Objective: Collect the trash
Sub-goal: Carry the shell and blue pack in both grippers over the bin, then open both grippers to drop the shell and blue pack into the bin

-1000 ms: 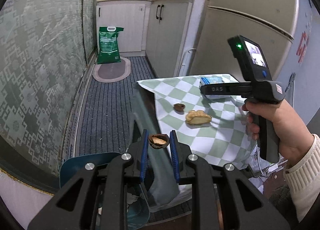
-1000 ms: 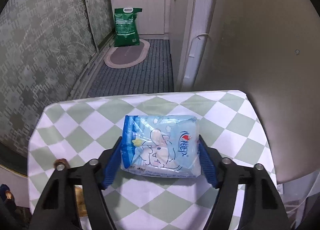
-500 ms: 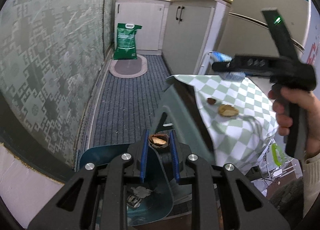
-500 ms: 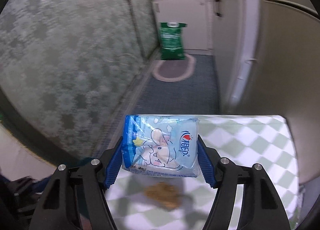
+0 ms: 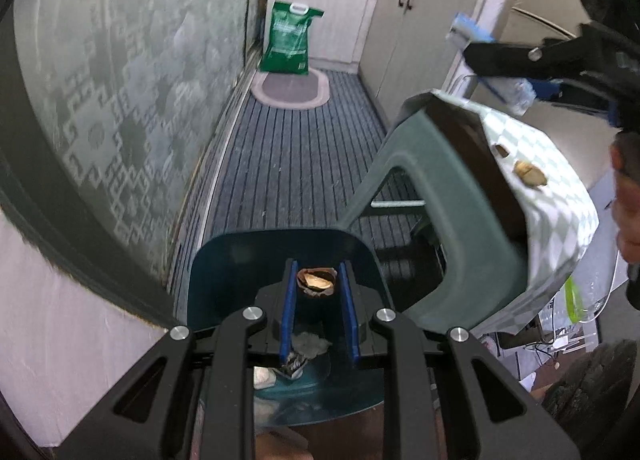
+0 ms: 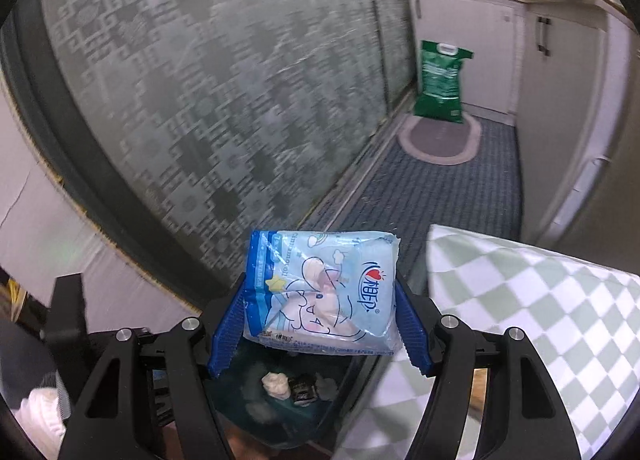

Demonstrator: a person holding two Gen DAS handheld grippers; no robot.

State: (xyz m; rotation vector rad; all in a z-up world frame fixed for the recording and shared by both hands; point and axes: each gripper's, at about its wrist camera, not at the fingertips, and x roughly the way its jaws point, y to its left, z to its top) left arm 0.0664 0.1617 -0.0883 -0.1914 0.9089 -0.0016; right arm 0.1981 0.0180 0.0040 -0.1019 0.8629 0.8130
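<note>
a: while both tongs hang over the bin, which step is this, do you think?

b: the drop-off, i'd say. the left gripper (image 5: 317, 284) pinches a walnut shell half (image 5: 316, 281) between its blue pads, and the teal trash bin (image 5: 224, 260) sits right below and just beyond its tips. scraps already lie in the bin's bottom, under the tongs.

a: and the other hand?

b: the right gripper (image 6: 320, 320) is clamped on a blue tissue pack (image 6: 322, 292), a wide hold, one pad on each short side. under that pack the bin's inside (image 6: 256, 400) shows, with a pale crumpled bit and a dark wrapper in it.

a: so both loads are above the opening?

b: the shell looks so. the pack seems to be over the near part of the bin, with the checkered cloth (image 6: 540, 300) just to the right of the tongs. i can't tell how well it is centred.

a: what does the next move call for?

b: letting the left jaws spread so the shell falls in, then the same for the pack, once it is clear of the cloth's edge. the pack is broad and light, so it may catch on the rim.

a: anything left on the stool?

b: in the left view, well off to the right of the tongs, a bread piece (image 5: 530, 175) and a small dark shell (image 5: 501, 149) lie on the cloth. those want another trip.
</note>
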